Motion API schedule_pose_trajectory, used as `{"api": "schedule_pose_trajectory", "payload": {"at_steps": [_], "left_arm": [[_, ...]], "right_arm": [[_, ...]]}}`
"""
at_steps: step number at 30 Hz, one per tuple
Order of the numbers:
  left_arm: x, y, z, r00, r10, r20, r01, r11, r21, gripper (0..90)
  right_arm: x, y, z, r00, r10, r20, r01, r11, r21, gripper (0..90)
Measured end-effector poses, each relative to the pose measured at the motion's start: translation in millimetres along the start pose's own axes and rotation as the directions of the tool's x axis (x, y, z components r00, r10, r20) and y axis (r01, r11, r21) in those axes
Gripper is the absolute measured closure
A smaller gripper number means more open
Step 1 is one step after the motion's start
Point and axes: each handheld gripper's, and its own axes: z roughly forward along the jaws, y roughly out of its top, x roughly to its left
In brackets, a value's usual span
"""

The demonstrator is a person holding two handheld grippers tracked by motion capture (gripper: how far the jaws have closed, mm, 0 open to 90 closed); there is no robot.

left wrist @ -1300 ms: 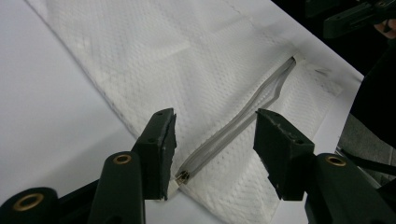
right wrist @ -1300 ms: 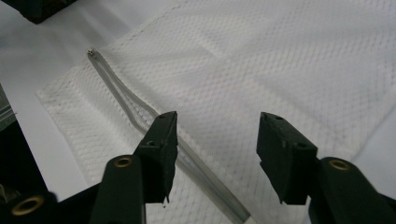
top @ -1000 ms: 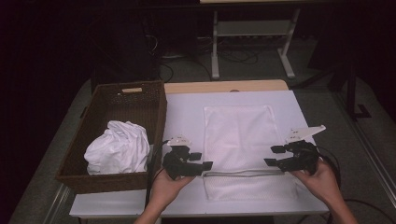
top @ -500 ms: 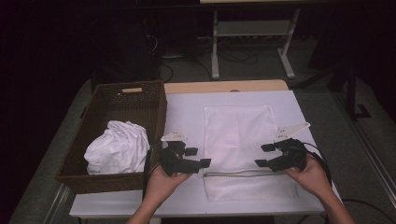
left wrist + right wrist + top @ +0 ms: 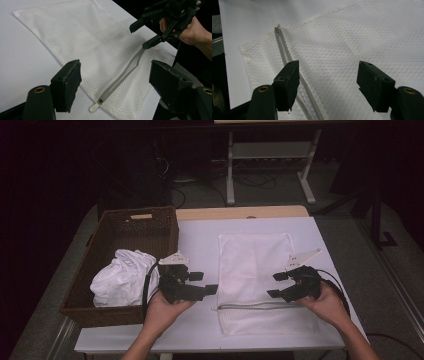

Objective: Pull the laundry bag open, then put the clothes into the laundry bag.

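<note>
Mesh laundry bag (image 5: pixel 256 280) flat on white table cover (image 5: pixel 200 240), zipper (image 5: pixel 122 75) along near edge, pull tab (image 5: pixel 94 107) at its left end, just off left gripper (image 5: pixel 200 289). Both sets of tongs wide open and empty, right gripper (image 5: pixel 279 285) poised above zipper's right stretch, wicker basket (image 5: pixel 140 227) with white garment (image 5: pixel 125 277) off to left. Likely light, limp, slippery fabric that bunches under a pinch, so best taken at stiffer zipper tape or tab, corner pinned to stop sliding
</note>
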Motion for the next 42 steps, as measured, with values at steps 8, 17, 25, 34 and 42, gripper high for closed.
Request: {"api": "schedule_pose_trajectory", "payload": {"at_steps": [8,17,25,34,42], "left_arm": [[4.9,2.3,-13.9,0.9999,-0.014,0.009,0.014,0.9999,-0.001,24.3],[7.4,2.3,-24.7,0.9995,-0.010,0.029,0.011,0.9999,-0.008,22.9],[10.9,3.6,-36.6,0.9977,-0.013,0.067,0.012,0.9999,0.005,22.0],[29.6,5.7,-67.9,0.9906,-0.030,0.133,0.030,0.9996,0.002,18.3],[58.6,9.9,-107.1,0.9928,-0.056,0.106,0.058,0.9981,-0.020,18.4]], "right_arm": [[0.1,2.1,5.6,0.9999,-0.014,-0.010,0.014,1.000,0.003,32.2],[1.5,4.6,10.5,0.9995,-0.019,-0.027,0.019,1.000,0.005,31.8],[4.5,5.5,8.4,0.9995,-0.023,-0.021,0.023,1.000,-0.001,31.5],[7.6,9.7,11.7,0.9989,-0.034,-0.031,0.033,0.999,-0.007,31.2],[8.9,15.1,18.1,0.9979,-0.051,-0.039,0.051,0.999,0.009,30.5]]}}
